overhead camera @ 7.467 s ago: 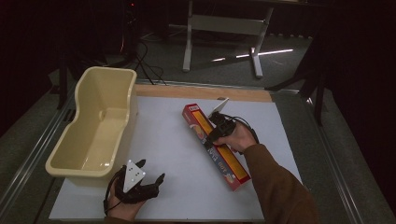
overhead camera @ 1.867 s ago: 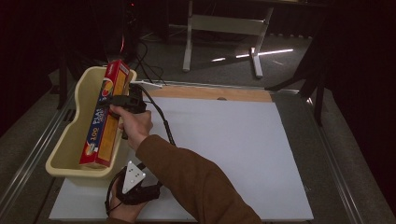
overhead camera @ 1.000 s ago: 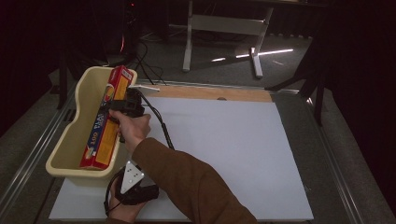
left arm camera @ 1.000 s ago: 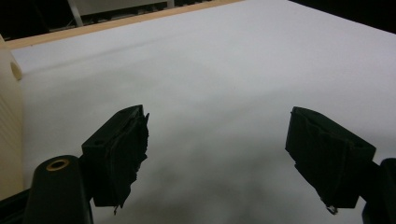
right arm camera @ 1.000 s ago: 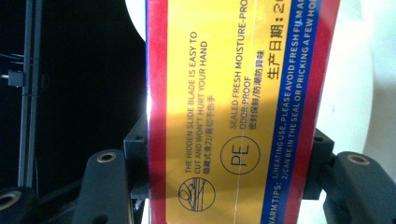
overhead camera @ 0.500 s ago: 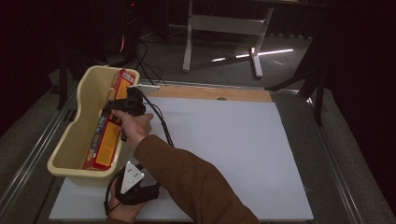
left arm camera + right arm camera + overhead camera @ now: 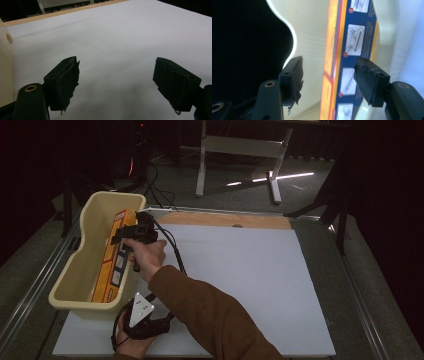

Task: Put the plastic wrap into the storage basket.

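Observation:
A long orange and blue carton [image 7: 114, 259] lies tilted inside the cream plastic bin [image 7: 70, 270], against its right wall. My right gripper [image 7: 124, 236] hovers over the bin's right rim. In the right gripper view the carton [image 7: 358, 37] runs between the jaws of my right gripper [image 7: 330, 80] but below them, with a gap at the left pad. Those jaws have just been closing a little and stand open. My left gripper [image 7: 142, 322] rests on the white sheet by the bin's near end; in its own view my left gripper [image 7: 117, 85] is open and empty.
The white sheet [image 7: 240, 270] covers the table right of the bin. A wooden strip [image 7: 225, 220] runs along its far edge and metal rails [image 7: 357, 290] flank it. The right gripper's cable [image 7: 172, 252] trails over the sheet. Desk legs [image 7: 202, 160] stand on the floor beyond.
The carton's far end has dropped from the bin's far rim down into the bin. The right gripper has let go of it and stays above. The left gripper has not moved.

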